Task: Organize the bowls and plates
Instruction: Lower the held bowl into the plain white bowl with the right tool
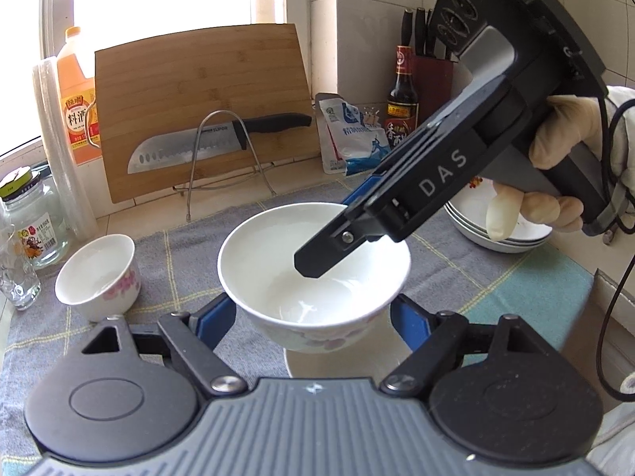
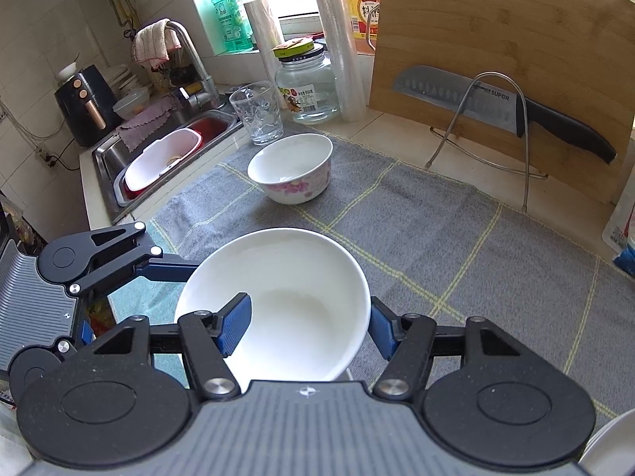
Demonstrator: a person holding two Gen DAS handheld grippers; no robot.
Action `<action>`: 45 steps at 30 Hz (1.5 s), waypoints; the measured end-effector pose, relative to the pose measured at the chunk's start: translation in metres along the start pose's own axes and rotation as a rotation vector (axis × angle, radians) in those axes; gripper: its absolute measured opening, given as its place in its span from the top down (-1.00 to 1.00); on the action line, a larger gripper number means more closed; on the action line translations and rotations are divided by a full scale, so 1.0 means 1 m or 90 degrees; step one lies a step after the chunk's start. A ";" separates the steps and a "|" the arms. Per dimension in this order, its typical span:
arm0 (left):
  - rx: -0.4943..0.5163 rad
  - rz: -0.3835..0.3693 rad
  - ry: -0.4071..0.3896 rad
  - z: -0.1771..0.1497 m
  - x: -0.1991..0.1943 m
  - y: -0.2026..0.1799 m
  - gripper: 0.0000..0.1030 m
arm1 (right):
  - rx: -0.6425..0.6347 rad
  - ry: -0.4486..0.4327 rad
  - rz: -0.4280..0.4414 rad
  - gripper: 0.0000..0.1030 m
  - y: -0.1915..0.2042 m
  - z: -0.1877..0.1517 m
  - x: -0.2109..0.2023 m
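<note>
Large white bowl (image 1: 313, 273) nearest, lifted above grey cloth (image 2: 456, 238). Left gripper (image 1: 307, 319) jaws clamped on outer sides; right gripper (image 2: 309, 327) jaws pinching rim, one finger inside. Step in hand, likely: carrying for nesting. Next: steady travel toward small floral bowl (image 2: 291, 168) or plate stack (image 1: 504, 234), level lowering, release.

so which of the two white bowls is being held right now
The larger white flower-patterned bowl, gripped by both the left claw and right claw; the smaller floral bowl sits untouched on the grey cloth.
</note>
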State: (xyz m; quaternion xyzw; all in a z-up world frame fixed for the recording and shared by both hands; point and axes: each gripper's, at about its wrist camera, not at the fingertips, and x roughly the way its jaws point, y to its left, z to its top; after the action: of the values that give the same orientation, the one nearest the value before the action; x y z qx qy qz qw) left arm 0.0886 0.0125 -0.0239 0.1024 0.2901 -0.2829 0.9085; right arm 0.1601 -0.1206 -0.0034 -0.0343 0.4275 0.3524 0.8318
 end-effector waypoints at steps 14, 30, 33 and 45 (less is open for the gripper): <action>-0.002 -0.027 0.038 -0.014 0.001 -0.013 -0.64 | 0.025 0.028 -0.001 -0.34 0.001 -0.027 0.005; 0.001 -0.044 0.064 -0.018 0.006 -0.019 -0.64 | 0.044 0.046 -0.001 -0.35 -0.001 -0.041 0.010; 0.002 -0.046 0.067 -0.019 0.007 -0.019 -0.64 | 0.043 0.047 -0.003 -0.35 -0.001 -0.043 0.011; 0.002 -0.048 0.073 -0.021 0.011 -0.019 -0.65 | 0.036 0.042 -0.009 -0.39 0.001 -0.043 0.012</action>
State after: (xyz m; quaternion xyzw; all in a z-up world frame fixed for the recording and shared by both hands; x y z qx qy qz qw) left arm 0.0752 -0.0004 -0.0478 0.1088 0.3446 -0.3110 0.8790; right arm 0.1343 -0.1287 -0.0391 -0.0253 0.4640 0.3331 0.8204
